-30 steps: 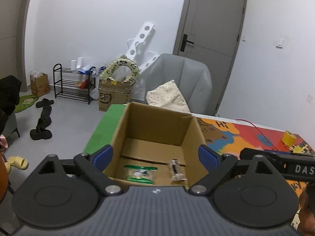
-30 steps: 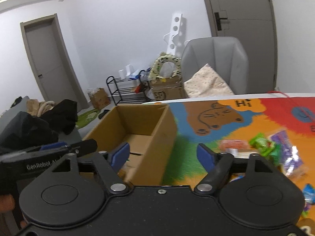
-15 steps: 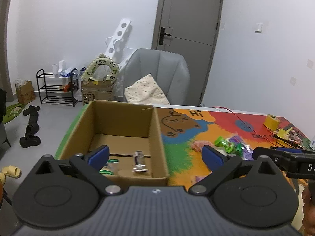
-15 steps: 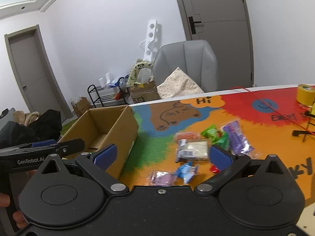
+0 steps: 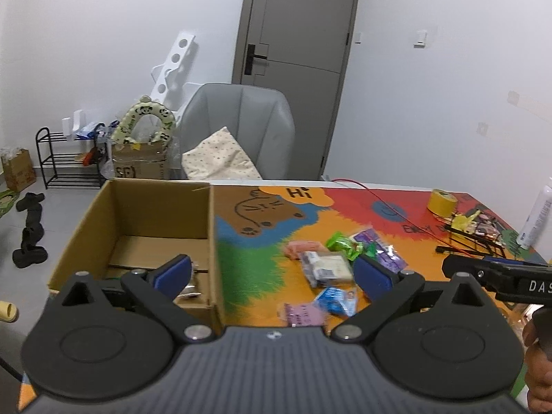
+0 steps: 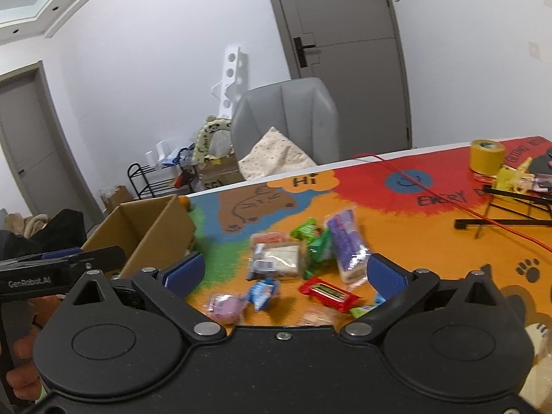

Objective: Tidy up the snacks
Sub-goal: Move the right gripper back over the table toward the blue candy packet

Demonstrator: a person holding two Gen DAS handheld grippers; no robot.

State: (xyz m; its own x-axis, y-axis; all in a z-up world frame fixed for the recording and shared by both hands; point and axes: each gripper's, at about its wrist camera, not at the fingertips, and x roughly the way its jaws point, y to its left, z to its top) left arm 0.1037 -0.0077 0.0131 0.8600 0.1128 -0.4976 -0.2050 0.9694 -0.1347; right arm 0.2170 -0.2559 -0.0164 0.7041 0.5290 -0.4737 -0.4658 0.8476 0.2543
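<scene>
Left wrist view: left hand-held gripper (image 5: 272, 270) has swung right from over the cardboard box (image 5: 145, 227) toward the snack pile (image 5: 327, 265) on the worktop (image 5: 396, 241); jaws spread, empty. Next pickup is likely.

Right wrist view: right hand-held gripper (image 6: 284, 270), jaws just opened wide, empty; red bar (image 6: 329, 293) lies between them, untouched, box far left.

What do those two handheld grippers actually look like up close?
Both are black plastic with two round discs, silver pivot screws and angled fingers ending in blue pads. The left gripper has a grey ribbed body and reads "GenRobot.AI" on its side; the right gripper is all black.
</scene>
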